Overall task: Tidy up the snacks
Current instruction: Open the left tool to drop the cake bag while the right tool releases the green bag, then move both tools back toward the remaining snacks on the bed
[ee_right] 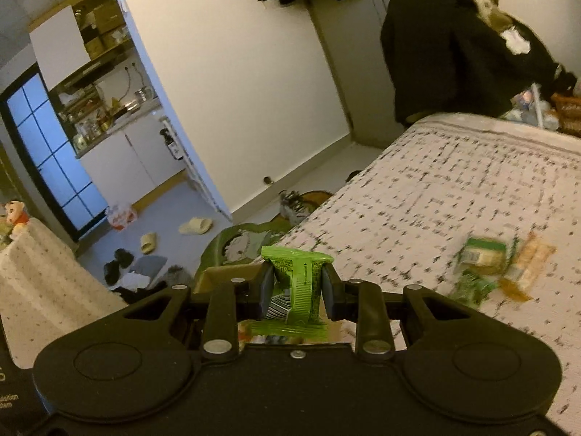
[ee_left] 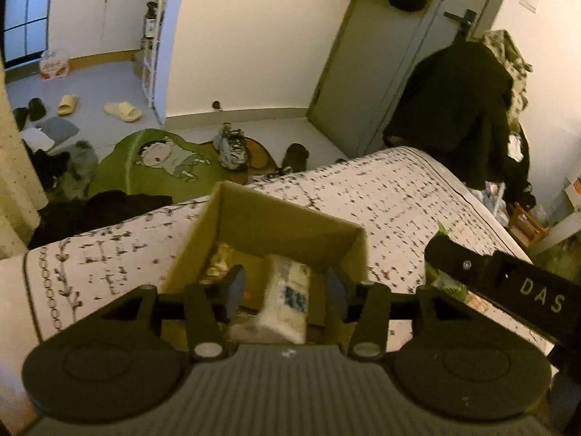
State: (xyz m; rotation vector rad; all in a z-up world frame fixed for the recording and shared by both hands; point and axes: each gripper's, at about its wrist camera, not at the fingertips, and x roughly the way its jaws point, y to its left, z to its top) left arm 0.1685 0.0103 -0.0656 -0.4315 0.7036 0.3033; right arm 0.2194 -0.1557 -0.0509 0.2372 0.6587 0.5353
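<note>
I am in a lived-in home, in a small bedroom that opens onto a kitchen. I work over a bed with a patterned cover, and a green cartoon rug lies on the floor beside it, with sneakers and slippers scattered nearby. Dark coats hang by the grey door. Through the opening I see white kitchen cabinets, a cluttered counter and a paned glass door.
</note>
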